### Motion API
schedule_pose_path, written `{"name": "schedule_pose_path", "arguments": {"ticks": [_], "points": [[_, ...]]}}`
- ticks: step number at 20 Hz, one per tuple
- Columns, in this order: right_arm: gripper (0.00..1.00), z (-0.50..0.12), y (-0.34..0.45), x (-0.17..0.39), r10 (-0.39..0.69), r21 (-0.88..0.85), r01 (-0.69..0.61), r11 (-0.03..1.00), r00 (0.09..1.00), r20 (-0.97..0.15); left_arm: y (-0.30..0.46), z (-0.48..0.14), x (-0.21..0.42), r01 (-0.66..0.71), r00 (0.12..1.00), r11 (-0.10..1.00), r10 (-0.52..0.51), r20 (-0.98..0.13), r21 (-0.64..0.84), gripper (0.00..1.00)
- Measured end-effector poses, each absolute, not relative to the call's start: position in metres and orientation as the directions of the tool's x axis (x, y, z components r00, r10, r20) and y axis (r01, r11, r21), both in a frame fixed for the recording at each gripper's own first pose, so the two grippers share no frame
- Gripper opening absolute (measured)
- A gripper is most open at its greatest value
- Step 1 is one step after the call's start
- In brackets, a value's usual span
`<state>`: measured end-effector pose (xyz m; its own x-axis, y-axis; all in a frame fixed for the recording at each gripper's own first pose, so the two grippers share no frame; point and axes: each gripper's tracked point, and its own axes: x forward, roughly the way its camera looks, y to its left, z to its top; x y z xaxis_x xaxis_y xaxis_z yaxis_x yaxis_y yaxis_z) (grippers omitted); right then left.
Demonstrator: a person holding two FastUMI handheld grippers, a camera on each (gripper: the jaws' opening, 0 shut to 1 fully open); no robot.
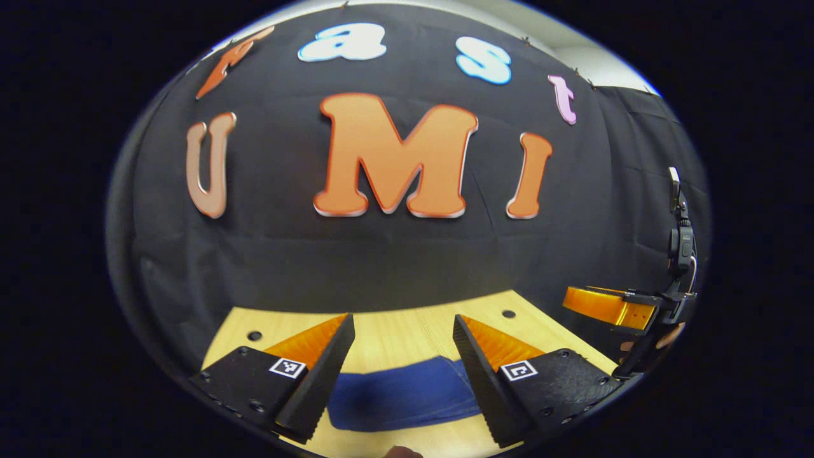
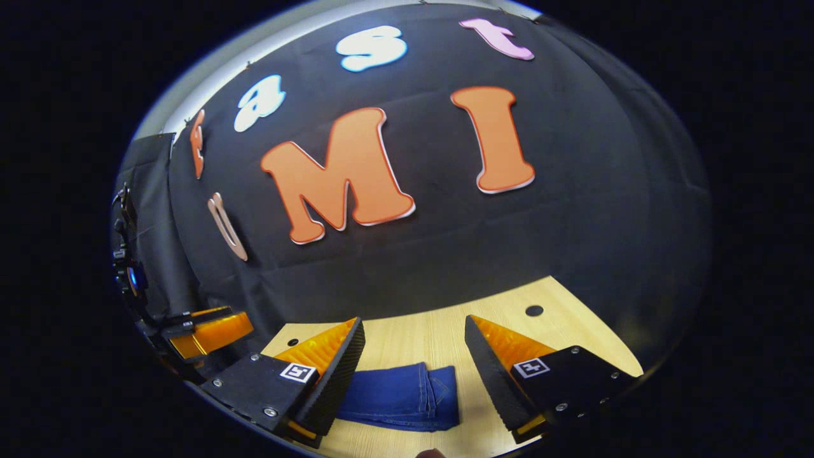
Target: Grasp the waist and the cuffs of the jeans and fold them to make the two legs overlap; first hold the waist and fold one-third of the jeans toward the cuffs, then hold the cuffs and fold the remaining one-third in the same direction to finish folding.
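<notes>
In the left gripper view, the left gripper (image 1: 403, 343) is held above the wooden table (image 1: 394, 334) with its jaws spread wide and nothing between them. The jeans (image 1: 400, 394) are seen as a compact blue bundle lying flat on the table, below and just in front of the fingertips, framed by the gap between the two fingers. No cloth is touched by either finger. The bundle looks short and layered, so the folding is judged to be complete or nearly so, and the gripper is probably held high and apart from the jeans because nothing remains to be gripped there. Off to the right of the jeans, near the table's edge, the right gripper (image 1: 610, 306) is seen from the side, raised clear of the table.

In the right gripper view, the right gripper (image 2: 414, 340) is likewise raised over the table (image 2: 432, 331), its jaws wide and empty. The jeans (image 2: 407, 394) lie flat below the fingertips, nearer its left finger, with stitched seams and stacked edges visible at the bundle's right end, which fits a finished three-part fold. To the left of the jeans, the left gripper (image 2: 210, 334) is seen at the table's side, off the cloth. Whether the folded edges are squarely aligned cannot be told.
</notes>
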<state>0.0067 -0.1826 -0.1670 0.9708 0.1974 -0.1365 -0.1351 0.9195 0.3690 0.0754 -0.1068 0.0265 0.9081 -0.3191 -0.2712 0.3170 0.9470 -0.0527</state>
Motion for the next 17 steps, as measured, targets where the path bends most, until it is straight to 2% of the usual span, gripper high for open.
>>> {"name": "schedule_pose_path", "arguments": {"ticks": [2,4,5,6,12,13,16,17], "points": [[0.97,-0.152,-0.171,0.0,0.2,0.336,-0.163,0.928,0.976,-0.081,-0.087,0.057,0.07,0.293,0.939,0.955,-0.296,-0.177,-0.04,0.95],[0.96,-0.141,-0.165,-0.004,0.197,0.299,-0.181,0.937,0.98,-0.025,-0.066,0.071,0.059,0.265,0.955,0.964,-0.266,-0.13,-0.024,0.95],[0.96,-0.136,-0.159,-0.008,0.198,0.282,-0.189,0.941,0.98,-0.003,-0.058,0.073,0.055,0.249,0.961,0.968,-0.25,-0.119,-0.021,0.9],[0.96,-0.133,-0.152,-0.008,0.203,0.269,-0.198,0.943,0.979,0.008,-0.054,0.076,0.052,0.237,0.965,0.971,-0.238,-0.112,-0.021,0.95],[0.96,-0.128,-0.128,-0.014,0.218,0.193,-0.219,0.956,0.976,0.026,-0.008,0.071,0.046,0.175,0.982,0.984,-0.177,-0.065,-0.045,0.95],[1.0,-0.129,-0.124,-0.015,0.222,0.19,-0.221,0.957,0.975,0.02,-0.004,0.068,0.044,0.162,0.985,0.986,-0.164,-0.06,-0.041,0.96],[0.96,-0.127,-0.113,-0.015,0.237,0.209,-0.237,0.949,0.971,0.025,-0.002,0.067,0.04,0.158,0.987,0.987,-0.158,-0.029,-0.009,0.97],[1.0,-0.126,-0.112,-0.015,0.236,0.214,-0.236,0.948,0.971,0.029,-0.002,0.068,0.036,0.16,0.987,0.987,-0.16,-0.02,0.001,0.95]]}}
